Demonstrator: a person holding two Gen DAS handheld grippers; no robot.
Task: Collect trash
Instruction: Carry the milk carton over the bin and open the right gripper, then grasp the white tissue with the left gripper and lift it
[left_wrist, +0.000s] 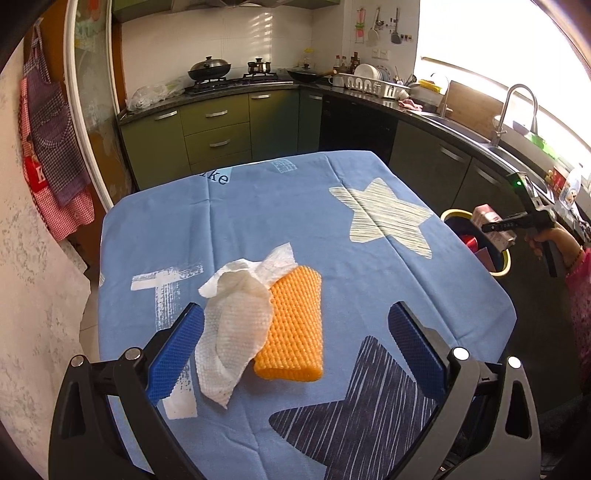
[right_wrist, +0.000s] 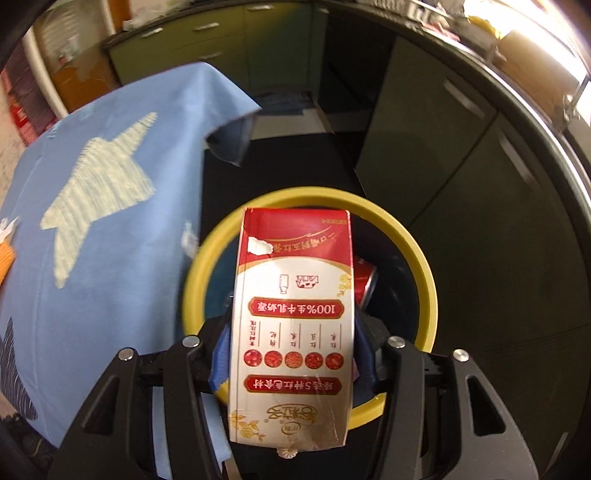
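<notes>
A crumpled white paper towel (left_wrist: 236, 325) lies partly over an orange foam net sleeve (left_wrist: 295, 325) on the blue star-print tablecloth (left_wrist: 280, 221). My left gripper (left_wrist: 295, 343) is open, its blue fingers either side of the two; the left pad touches the towel. My right gripper (right_wrist: 291, 350) is shut on a red and white milk carton (right_wrist: 293, 321) and holds it over the yellow-rimmed bin (right_wrist: 424, 273), which holds a red can (right_wrist: 364, 284). The right gripper with the carton also shows in the left wrist view (left_wrist: 495, 225), above the bin (left_wrist: 456, 213).
The bin stands on the dark floor just off the table's right edge. Green and dark kitchen cabinets (left_wrist: 221, 129) run behind, with a stove, pans, dish rack and sink (left_wrist: 513, 110). Aprons (left_wrist: 55, 147) hang on the left wall.
</notes>
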